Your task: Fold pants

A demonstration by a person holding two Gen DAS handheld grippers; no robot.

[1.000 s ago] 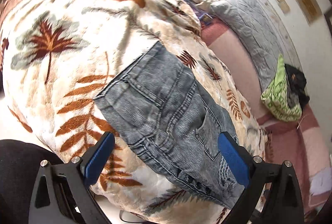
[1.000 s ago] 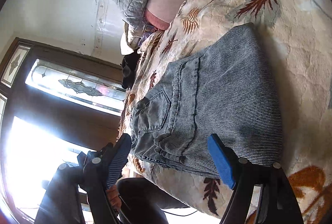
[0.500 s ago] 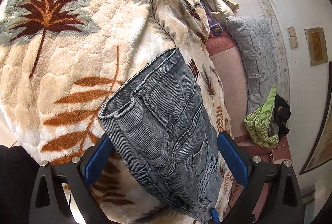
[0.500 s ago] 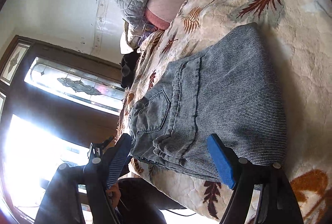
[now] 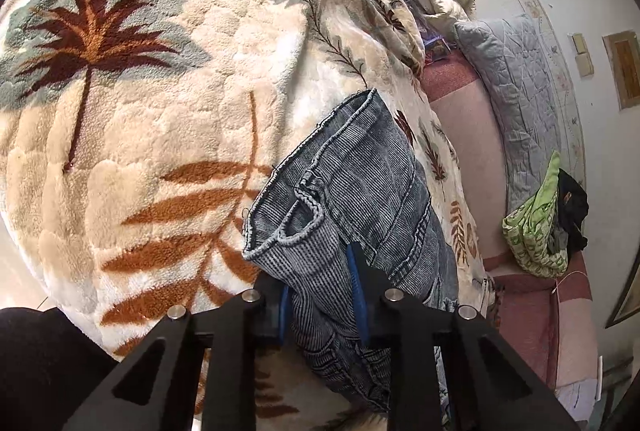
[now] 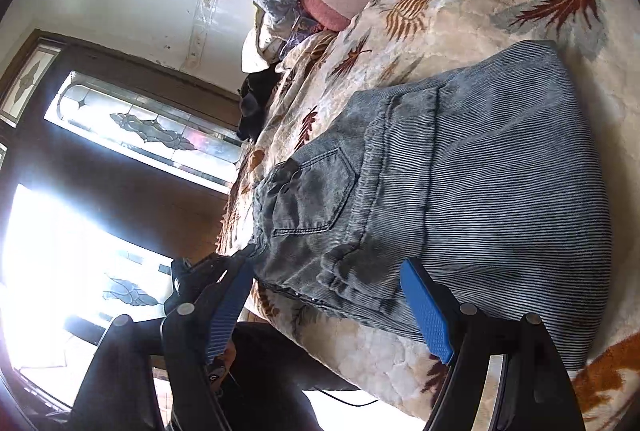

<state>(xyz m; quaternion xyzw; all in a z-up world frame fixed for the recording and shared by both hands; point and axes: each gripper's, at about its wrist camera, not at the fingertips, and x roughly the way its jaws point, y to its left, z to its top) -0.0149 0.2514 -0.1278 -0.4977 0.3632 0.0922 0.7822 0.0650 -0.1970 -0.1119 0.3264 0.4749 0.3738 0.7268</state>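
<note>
Left tool (image 5: 320,295) clamped on folded pants (image 5: 360,191); right tool (image 6: 324,303) spread wide beside them. No legible label or writing.

- The left gripper (image 5: 320,283), wide open a second ago with its blue pads well apart on either side of the pants (image 5: 360,215), now has its jaws closed on the hem end of the denim.
- That gripped edge now bunches and lifts off the leaf-print blanket (image 5: 160,111), where it lay flatter before.
- The left wrist view sits closer to the fabric now.
</note>
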